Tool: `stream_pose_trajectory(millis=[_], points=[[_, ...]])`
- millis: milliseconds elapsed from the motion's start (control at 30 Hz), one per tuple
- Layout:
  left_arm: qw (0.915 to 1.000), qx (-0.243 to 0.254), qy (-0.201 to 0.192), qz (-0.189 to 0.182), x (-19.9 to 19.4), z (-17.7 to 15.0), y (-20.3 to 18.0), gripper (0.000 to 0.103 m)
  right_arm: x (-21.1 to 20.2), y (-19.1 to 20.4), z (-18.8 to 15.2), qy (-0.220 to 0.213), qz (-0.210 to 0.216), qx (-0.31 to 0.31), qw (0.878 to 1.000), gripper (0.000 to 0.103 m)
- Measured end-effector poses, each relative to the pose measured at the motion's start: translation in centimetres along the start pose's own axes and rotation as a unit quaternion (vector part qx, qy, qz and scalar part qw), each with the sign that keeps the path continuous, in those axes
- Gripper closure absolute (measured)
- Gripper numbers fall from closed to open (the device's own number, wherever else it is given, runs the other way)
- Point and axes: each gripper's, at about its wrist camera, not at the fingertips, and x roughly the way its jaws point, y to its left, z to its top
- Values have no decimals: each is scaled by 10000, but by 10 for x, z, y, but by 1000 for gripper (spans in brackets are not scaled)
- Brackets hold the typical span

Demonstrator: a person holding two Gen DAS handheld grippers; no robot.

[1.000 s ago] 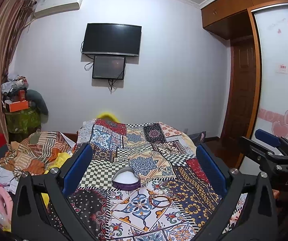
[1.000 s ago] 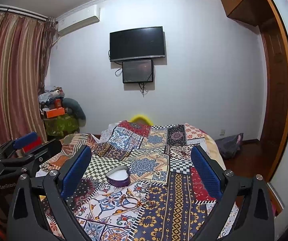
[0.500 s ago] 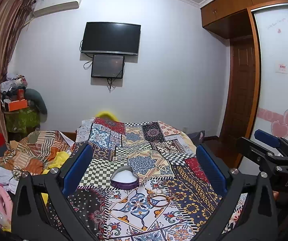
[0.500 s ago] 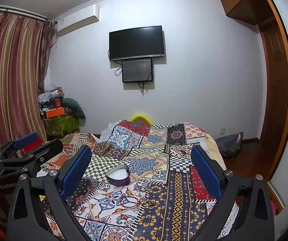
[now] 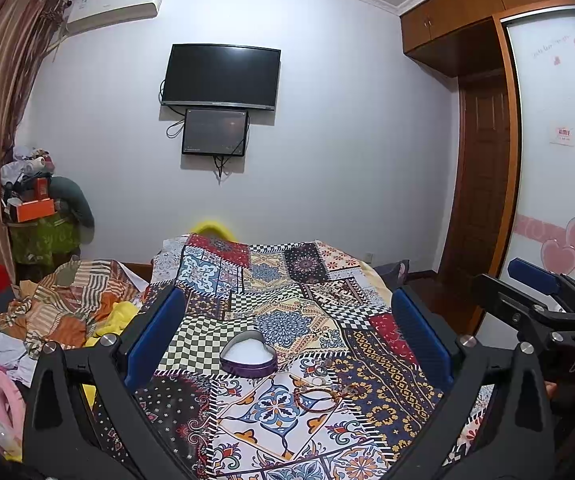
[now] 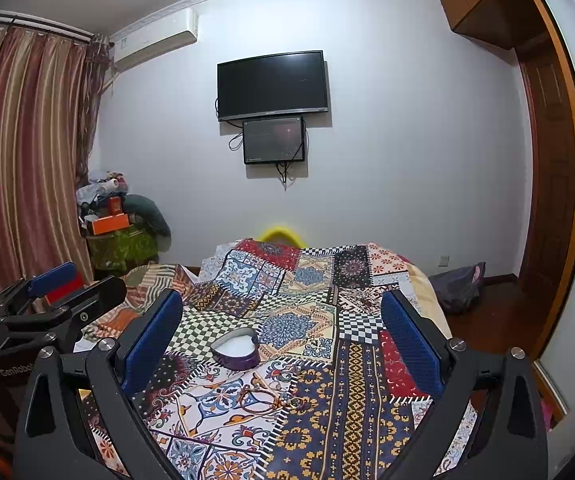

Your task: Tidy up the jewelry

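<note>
Both wide-open, empty: left gripper (image 5: 287, 340), right gripper (image 6: 279, 340). Thin reddish bangle bracelet (image 5: 316, 399) lies on patchwork bedspread (image 5: 383, 392), just nearer than purple heart-shaped box (image 5: 248, 355), ahead-below both; roughly equidistant.

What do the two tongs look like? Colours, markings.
Both are alike: matte black forked frames with silver screw heads and ribbed blue pads on the fingers' inner faces. The right tongs carry white "DAS" lettering; the left tongs show "GenRobot"-like lettering, partly cut off. No cables or sleeves visible.
</note>
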Motion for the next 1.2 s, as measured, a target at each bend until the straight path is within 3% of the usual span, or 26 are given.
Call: stream_pose_trajectory(millis=[633, 967, 1200], points=[[9995, -55, 324, 27, 33, -11, 7, 0, 33, -14, -15, 412, -85, 34, 9991, 4], [9930, -72, 1134, 321, 93, -53, 23, 0, 91, -50, -65, 1445, -351, 155, 9888, 4], [9805, -113, 1957, 114, 135, -94, 28, 5, 119, -65, -93, 2130, -287, 199, 9764, 4]])
